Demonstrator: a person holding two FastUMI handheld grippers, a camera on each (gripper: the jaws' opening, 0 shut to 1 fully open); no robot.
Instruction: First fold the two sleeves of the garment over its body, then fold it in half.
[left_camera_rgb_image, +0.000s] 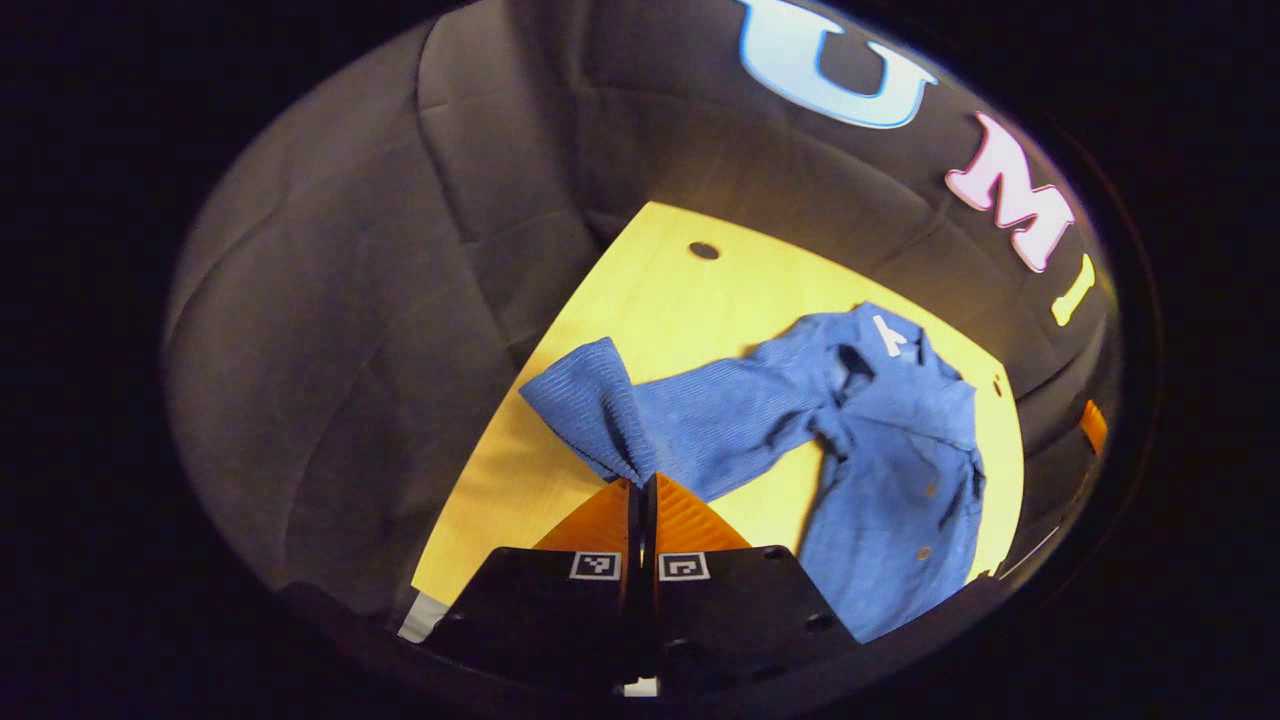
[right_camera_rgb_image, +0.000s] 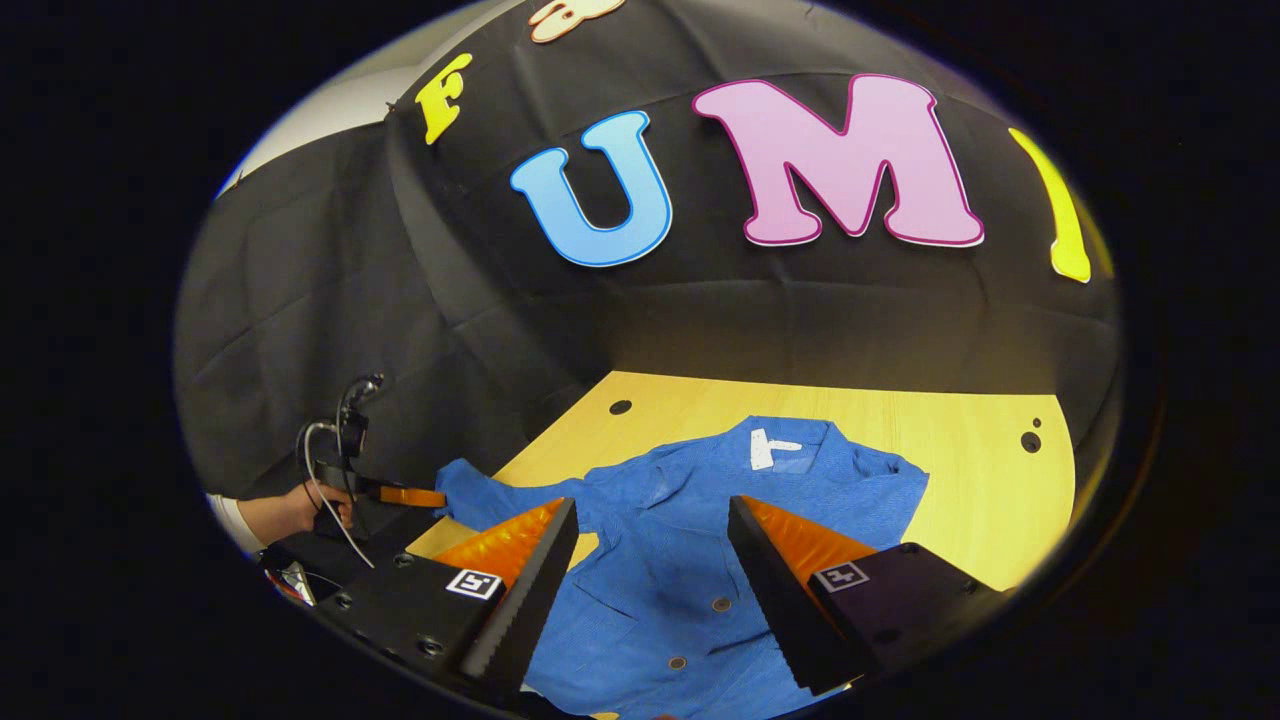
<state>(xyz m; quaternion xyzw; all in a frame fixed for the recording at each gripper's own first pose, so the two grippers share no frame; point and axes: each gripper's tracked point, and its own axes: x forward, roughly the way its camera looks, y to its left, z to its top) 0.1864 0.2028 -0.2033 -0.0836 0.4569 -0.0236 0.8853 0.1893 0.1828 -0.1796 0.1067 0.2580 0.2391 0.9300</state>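
We see the left hand-held gripper (left_camera_rgb_image: 641, 482) clenched on the blue shirt's (left_camera_rgb_image: 890, 450) sleeve cuff (left_camera_rgb_image: 590, 405) above the desk (left_camera_rgb_image: 680, 300); the right hand-held gripper (right_camera_rgb_image: 650, 520) hangs released over the shirt.

A pale wooden table (right_camera_rgb_image: 980, 440) stands against the creased black cloth wall (right_camera_rgb_image: 300, 300); small round holes (right_camera_rgb_image: 620, 407) pierce its top near the far edge. Another hole (left_camera_rgb_image: 704, 250) shows in the left gripper view.
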